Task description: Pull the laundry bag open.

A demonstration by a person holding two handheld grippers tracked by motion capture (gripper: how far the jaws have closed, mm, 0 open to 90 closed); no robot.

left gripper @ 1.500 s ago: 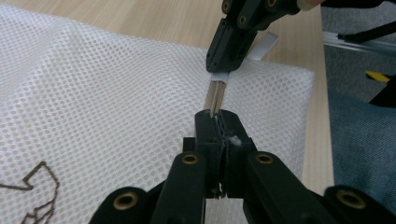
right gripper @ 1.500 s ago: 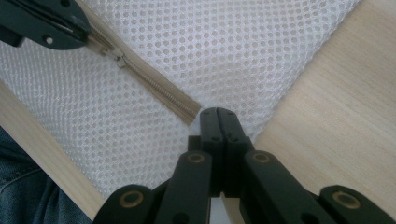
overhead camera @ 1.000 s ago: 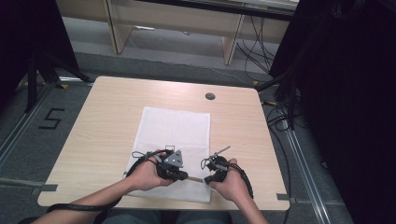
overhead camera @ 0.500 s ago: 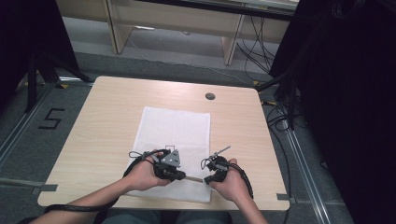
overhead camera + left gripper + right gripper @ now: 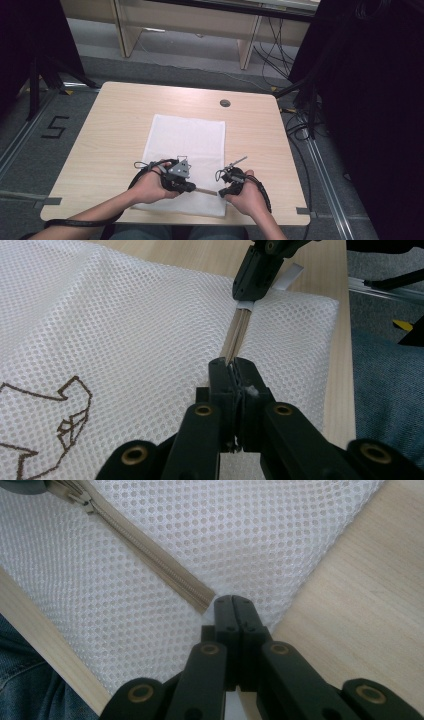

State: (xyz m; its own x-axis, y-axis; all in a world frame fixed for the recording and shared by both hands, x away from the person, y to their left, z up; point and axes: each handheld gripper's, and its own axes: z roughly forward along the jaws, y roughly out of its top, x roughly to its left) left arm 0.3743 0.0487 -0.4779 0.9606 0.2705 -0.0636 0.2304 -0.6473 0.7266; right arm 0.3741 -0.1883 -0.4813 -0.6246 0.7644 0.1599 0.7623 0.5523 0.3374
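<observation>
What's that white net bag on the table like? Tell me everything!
The white mesh bag lies flat on the wooden table, full of tiny holes. A beige zipper runs along its near edge, and a brown line drawing marks it. The left gripper pinches the zipper; the right gripper is shut at the zipper's end, at the bag's corner.

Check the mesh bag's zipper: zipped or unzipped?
Zipped along the visible stretch: the zipper teeth mesh between both claws on the mesh bag. Beyond the left claw, cannot tell.
</observation>
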